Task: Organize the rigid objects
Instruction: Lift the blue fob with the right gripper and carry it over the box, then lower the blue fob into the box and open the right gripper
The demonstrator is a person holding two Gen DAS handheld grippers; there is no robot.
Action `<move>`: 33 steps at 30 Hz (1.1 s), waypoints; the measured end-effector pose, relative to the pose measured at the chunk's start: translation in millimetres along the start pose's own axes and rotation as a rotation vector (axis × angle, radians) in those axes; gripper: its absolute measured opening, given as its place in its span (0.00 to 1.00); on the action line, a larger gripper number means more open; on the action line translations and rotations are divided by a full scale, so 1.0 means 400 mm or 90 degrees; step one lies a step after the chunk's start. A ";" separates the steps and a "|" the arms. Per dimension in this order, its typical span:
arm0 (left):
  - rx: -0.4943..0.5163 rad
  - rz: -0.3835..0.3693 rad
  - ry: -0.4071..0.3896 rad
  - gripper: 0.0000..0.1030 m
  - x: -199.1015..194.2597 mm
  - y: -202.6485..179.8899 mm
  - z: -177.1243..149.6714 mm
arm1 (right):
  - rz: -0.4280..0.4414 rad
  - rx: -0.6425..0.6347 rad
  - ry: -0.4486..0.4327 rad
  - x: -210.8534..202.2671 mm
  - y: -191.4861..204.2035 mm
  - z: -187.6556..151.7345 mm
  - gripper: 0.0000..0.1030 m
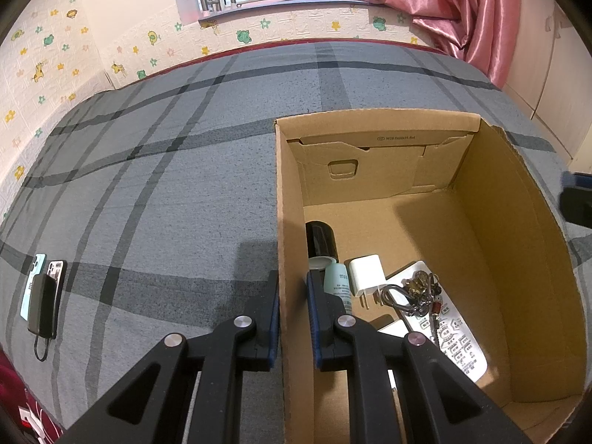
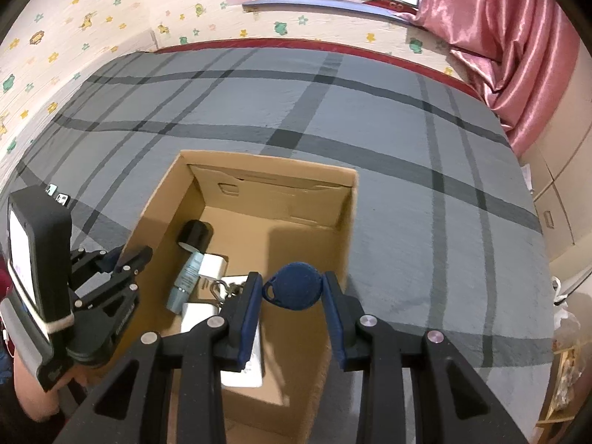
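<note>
Left claw (image 1: 292, 318) is clamped on the left wall of the cardboard box (image 1: 286, 222), one finger inside, one outside. Right claw (image 2: 292, 296) pinches a dark blue round key fob (image 2: 298, 291), lower centre of its frame, over the box's near right part. In the box: black-capped tube (image 1: 333, 273), white charger (image 1: 366, 273), keyring (image 1: 414, 292), remote (image 1: 458, 344). Phones and a power bank (image 1: 42, 305) lie on the bed, lower left.

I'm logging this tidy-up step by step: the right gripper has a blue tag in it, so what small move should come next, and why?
Probably open the right gripper and let the blue tag drop into the cardboard box. The tag already sits over the box's open inside, near the keys and charger, while the left gripper pinches the box's side wall steady.
</note>
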State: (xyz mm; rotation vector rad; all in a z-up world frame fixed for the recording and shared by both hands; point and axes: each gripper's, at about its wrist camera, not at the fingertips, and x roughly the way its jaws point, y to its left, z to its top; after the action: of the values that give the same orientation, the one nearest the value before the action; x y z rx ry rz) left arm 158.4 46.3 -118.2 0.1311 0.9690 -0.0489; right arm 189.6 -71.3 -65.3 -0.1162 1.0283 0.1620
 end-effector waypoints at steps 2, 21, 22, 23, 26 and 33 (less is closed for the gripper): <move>0.001 0.001 0.000 0.14 0.001 0.000 -0.001 | 0.005 -0.005 0.002 0.014 0.013 0.006 0.33; -0.001 0.001 0.000 0.14 0.002 0.000 0.002 | 0.039 -0.010 0.068 0.196 0.095 0.014 0.34; 0.000 0.001 0.000 0.14 0.002 0.000 0.002 | 0.039 -0.008 0.072 0.203 0.096 0.013 0.34; 0.000 0.001 0.000 0.14 0.003 0.001 0.002 | 0.038 -0.007 0.076 0.211 0.097 0.012 0.34; -0.001 0.001 0.001 0.14 0.003 0.001 0.001 | 0.038 -0.003 0.084 0.228 0.098 0.010 0.34; -0.002 0.000 0.000 0.14 0.006 0.003 0.000 | 0.043 0.011 0.086 0.238 0.093 0.013 0.35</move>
State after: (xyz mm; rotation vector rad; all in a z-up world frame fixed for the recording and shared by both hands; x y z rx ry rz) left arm 159.9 47.3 -119.9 0.1287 0.9697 -0.0478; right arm 235.1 -26.1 -145.3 -0.0774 1.1681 0.2090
